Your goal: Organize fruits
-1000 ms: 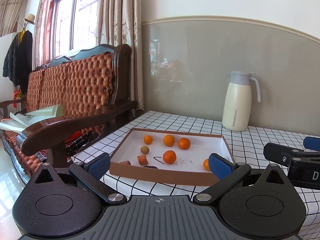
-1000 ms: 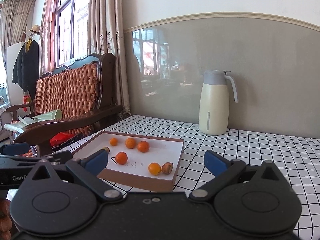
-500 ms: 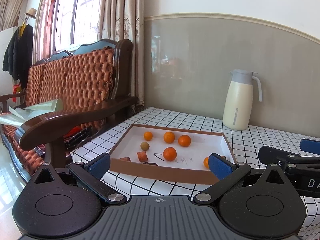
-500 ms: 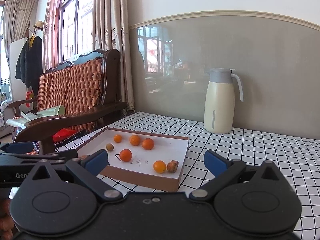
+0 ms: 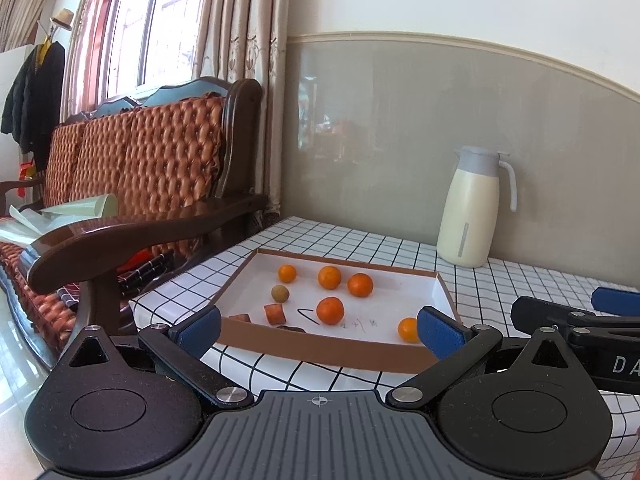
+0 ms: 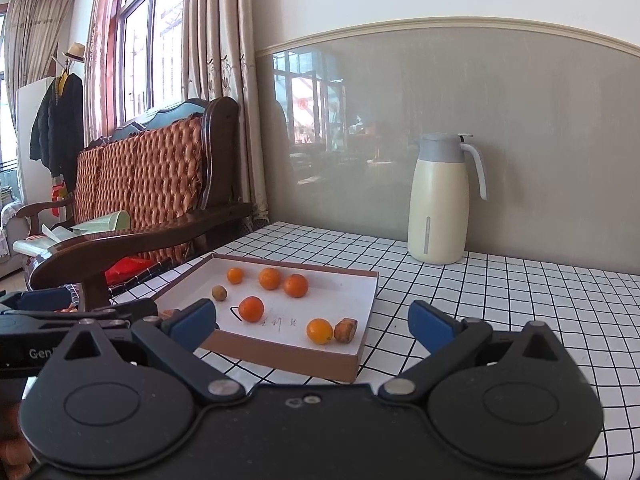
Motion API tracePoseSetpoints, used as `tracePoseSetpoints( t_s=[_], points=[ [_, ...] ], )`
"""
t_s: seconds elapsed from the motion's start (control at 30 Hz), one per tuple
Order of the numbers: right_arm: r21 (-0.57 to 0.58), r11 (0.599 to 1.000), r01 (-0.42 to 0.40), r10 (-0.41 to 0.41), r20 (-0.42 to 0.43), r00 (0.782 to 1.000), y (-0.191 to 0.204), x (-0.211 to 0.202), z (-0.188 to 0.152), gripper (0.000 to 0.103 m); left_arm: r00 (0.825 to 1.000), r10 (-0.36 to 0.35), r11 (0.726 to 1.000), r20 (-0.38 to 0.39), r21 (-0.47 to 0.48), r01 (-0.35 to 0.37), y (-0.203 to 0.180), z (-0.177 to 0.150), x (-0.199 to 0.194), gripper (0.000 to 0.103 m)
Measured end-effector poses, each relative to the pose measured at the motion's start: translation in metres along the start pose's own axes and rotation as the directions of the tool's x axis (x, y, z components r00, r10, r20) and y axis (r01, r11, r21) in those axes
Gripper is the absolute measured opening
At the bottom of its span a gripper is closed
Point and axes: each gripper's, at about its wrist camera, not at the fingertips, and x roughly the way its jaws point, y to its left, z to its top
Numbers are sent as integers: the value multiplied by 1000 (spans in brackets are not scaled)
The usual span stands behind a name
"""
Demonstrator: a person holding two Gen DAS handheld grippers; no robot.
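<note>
Five round orange fruits (image 5: 330, 310) lie in the shallow brown-walled cardboard tray with a white floor (image 5: 320, 350) in the left wrist view, with a small olive-brown round fruit (image 5: 280, 293) and a reddish-brown chunk (image 5: 274, 314) near the tray's left front corner; two darker pieces by the front wall are half hidden. The left gripper (image 5: 319, 330) hangs in front of the tray, its blue-padded fingers (image 5: 199, 327) spread wide and empty, and the right fingertip covers part of the nearest orange fruit. The tray sits on the black-and-white checked tablecloth (image 5: 500, 280), its long axis running left to right across the view, and a cream thermos jug with a grey lid (image 5: 470, 212) stands well behind it. From the right wrist view, that nearest fruit shows whole, just beside a tan-brown lump (image 6: 346, 330) the other view hides. Here the right gripper (image 6: 312, 326) also stands wide apart, holding nothing, and the tray's long axis angles away to the left.
</note>
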Motion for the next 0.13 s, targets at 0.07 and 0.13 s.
tracePoseSetpoints(
  t_s=[0.07, 0.13],
  points=[
    [11, 1000, 0, 0, 3, 1000, -2, 1, -1, 97, 1000, -10, 1000, -1, -2, 10, -1, -1, 2, 103],
    [9, 1000, 4, -4, 1, 1000, -4, 2, -2, 97, 1000, -11, 1000, -10, -5, 11, -2, -1, 4, 103]
  ],
)
